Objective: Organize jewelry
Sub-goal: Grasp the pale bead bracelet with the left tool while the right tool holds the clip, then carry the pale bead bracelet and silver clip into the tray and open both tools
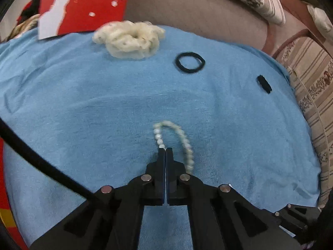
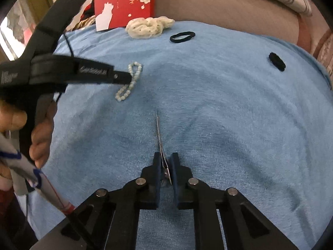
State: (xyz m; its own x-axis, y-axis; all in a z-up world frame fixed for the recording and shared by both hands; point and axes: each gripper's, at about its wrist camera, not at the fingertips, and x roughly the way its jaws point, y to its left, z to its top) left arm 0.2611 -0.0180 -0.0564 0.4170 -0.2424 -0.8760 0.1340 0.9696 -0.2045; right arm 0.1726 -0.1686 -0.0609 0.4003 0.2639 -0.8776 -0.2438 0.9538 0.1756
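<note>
My left gripper (image 1: pixel 165 149) is shut on a white pearl bracelet (image 1: pixel 179 134), which loops out from its tips over the blue cloth (image 1: pixel 83 95). In the right wrist view the left gripper (image 2: pixel 127 77) comes in from the left with the bracelet (image 2: pixel 130 83) hanging from it. My right gripper (image 2: pixel 165 156) is shut on a thin silver hair clip (image 2: pixel 159 133) that points forward above the cloth (image 2: pixel 229 104). A cream scrunchie (image 1: pixel 129 38), a black hair tie (image 1: pixel 189 62) and a small black band (image 1: pixel 264 83) lie further back.
A red box (image 1: pixel 83 4) with white blossoms stands at the cloth's far left edge; it also shows in the right wrist view (image 2: pixel 124 2). A brown cushion (image 1: pixel 197 14) and striped fabric (image 1: pixel 312 83) border the cloth at the back and right.
</note>
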